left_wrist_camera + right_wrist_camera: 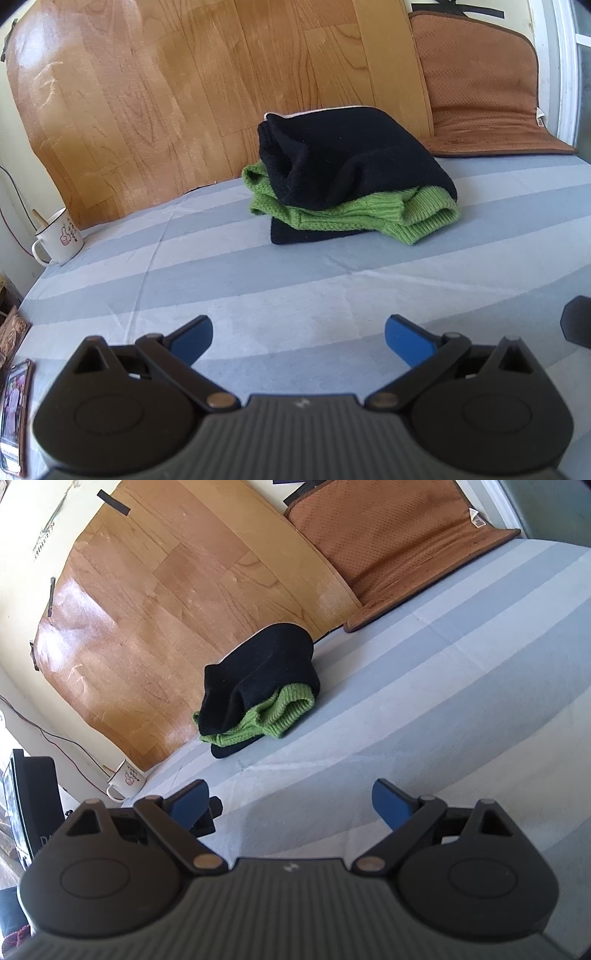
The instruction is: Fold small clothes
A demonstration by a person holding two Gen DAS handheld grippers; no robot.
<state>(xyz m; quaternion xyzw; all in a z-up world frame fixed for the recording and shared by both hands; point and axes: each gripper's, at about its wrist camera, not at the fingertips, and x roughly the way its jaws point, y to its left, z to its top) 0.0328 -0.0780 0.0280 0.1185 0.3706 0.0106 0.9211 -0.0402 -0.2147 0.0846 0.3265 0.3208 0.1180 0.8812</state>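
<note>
Here, largest first:
Bed: striped blue-grey sheet (295, 280) under everything.
Wood-grain panel (207, 92): leaning against the wall behind the pile.
Folded pile: black garment (354, 158) on top, green knit sweater (332, 216) under it, at the bed's far edge.
Left hand-held gripper (298, 341): jaws wide, empty, well short of the pile.
Right hand-held gripper (290, 805): likewise wide, empty.
Mug (59, 238): at the bed's left corner.
</note>
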